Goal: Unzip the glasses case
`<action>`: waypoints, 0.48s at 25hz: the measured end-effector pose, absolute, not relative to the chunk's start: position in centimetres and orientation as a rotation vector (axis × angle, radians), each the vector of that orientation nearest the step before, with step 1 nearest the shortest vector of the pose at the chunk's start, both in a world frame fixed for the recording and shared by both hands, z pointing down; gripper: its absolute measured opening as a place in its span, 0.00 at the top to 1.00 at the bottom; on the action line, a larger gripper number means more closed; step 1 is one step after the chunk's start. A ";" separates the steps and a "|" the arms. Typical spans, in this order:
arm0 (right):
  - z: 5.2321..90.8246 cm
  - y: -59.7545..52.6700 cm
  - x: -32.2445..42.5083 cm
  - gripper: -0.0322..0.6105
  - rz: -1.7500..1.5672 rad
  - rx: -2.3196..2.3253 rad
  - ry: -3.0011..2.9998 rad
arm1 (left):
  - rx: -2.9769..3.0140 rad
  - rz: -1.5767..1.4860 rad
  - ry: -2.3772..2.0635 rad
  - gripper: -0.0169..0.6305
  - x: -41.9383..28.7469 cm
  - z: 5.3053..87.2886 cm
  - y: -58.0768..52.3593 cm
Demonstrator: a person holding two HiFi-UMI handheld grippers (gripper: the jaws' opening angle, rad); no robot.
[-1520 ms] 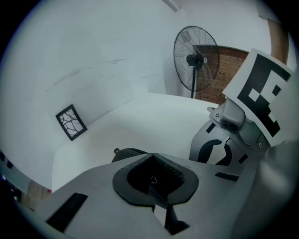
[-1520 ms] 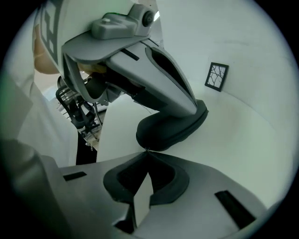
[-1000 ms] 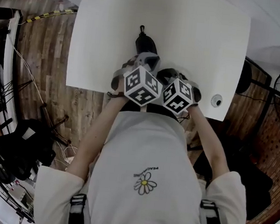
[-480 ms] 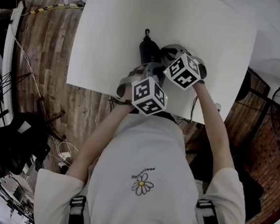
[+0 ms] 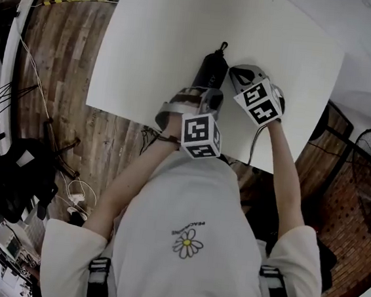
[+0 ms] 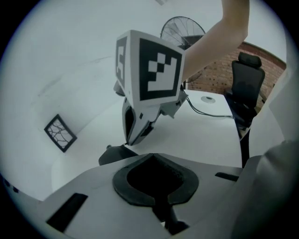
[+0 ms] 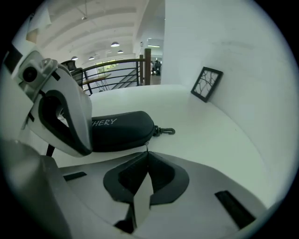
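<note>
A black zip glasses case (image 5: pixel 211 71) lies lengthwise on the white table (image 5: pixel 150 42), its clip (image 5: pixel 222 47) pointing away from me. My left gripper (image 5: pixel 206 98) is shut at the case's near end. In its own view the jaws (image 6: pixel 150 157) cover that end of the case (image 6: pixel 117 154), so I cannot see whether they pinch it. My right gripper (image 5: pixel 237 75) sits by the far right side of the case. Its jaws (image 7: pixel 147 154) are shut on the thin metal zipper pull (image 7: pixel 146 147), which hangs from the case (image 7: pixel 119 130) near the clip (image 7: pixel 163 131).
The table's front edge runs just under my left hand. A small round disc (image 6: pixel 207 98) and a cable (image 6: pixel 212 113) lie on the table to the right. A framed picture (image 7: pixel 207 84) leans at the wall. An office chair (image 6: pixel 245 84) and a fan (image 5: pixel 369 157) stand beyond.
My right gripper has travelled from beside the left one, at the case's near end, along the right side to its far end. The left gripper stays at the near end.
</note>
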State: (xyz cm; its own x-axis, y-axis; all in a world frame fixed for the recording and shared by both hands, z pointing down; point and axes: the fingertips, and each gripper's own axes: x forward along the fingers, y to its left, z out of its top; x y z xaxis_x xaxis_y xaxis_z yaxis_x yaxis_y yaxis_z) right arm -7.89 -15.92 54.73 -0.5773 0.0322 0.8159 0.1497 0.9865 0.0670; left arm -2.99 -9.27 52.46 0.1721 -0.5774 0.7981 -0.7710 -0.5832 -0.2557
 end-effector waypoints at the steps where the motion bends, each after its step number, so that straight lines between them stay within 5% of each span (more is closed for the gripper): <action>1: 54.6 -15.9 -6.8 0.94 -0.124 -0.089 -2.185 | 2.247 1.410 -1.302 0.95 -2.9 52.5 -9.3; 6: 54.7 -13.5 -2.4 0.94 -0.058 -0.022 -2.158 | 2.121 1.390 -1.427 0.95 -6.4 52.6 -8.8; 12: 54.9 -8.4 -1.7 0.94 0.047 -0.013 -2.197 | 1.949 0.967 -1.581 0.95 -11.2 50.6 -9.0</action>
State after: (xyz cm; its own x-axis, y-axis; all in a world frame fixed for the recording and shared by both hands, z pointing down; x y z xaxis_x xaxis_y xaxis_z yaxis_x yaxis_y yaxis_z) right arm -1.70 -8.43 54.85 -0.5864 0.0270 0.8096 -0.0080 0.9992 -0.0391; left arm -11.20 -9.04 50.55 0.0984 -0.6522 0.7516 -0.9663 -0.2432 -0.0845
